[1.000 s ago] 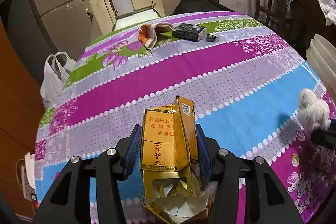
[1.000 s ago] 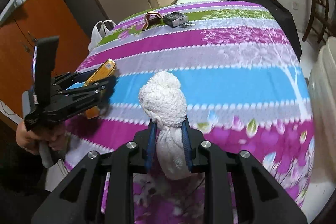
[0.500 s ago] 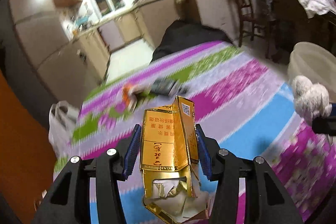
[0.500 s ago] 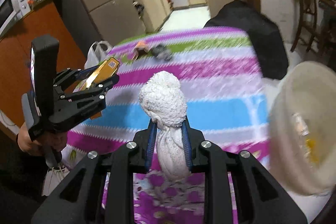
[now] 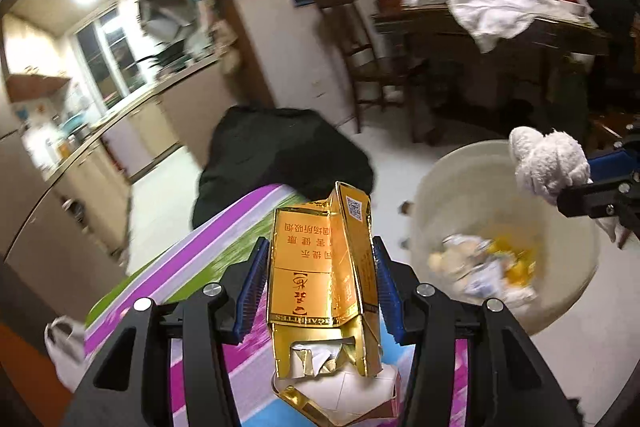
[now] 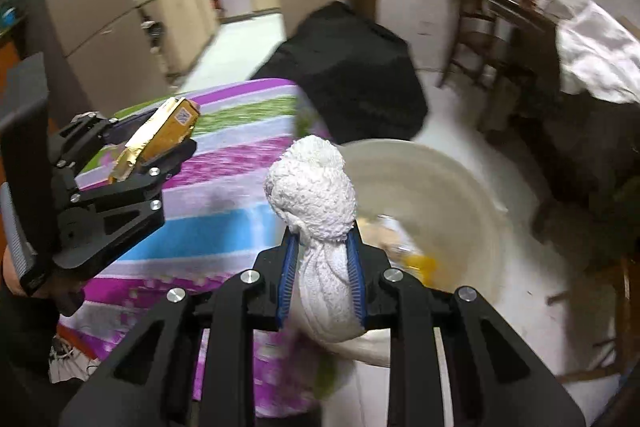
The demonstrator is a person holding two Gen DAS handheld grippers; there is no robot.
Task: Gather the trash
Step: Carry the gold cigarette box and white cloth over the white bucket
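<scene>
Left gripper (image 5: 320,291): closed on the gold cigarette pack (image 5: 320,275); the blue pads are pressed against its two narrow sides, and the torn open end with loose foil liner is turned toward the camera.

Right gripper (image 6: 322,283): clamped on the white wadded cloth (image 6: 316,227); only the twisted neck is held, while the bulbous head projects beyond the fingertips.

Trash bin (image 5: 576,291): a pale round bucket standing on the floor just past the edge of the table (image 6: 224,227); paper scraps and something yellow are seen at its bottom.

Position of the trash: the cloth is seen against the near part of the bin's mouth, though whether it is truly above it cannot be told from this view alone; the pack is shown over the table edge, beside the bin and not yet above it.

Stage (judged): both items are being carried to the bin, and neither has been released.

Risk, early release: were the pack let go here, it would probably land on the tablecloth or the floor between table and bin.

Risk, loose liner: the foil and paper hanging from the torn end could be shaken out before the bin is reached.

Risk, snagging: the cloth's fibres might cling to the pads, so that it hangs rather than drops.

Risk, collision: the two grippers are near one another at the rim and could be knocked together.
</scene>
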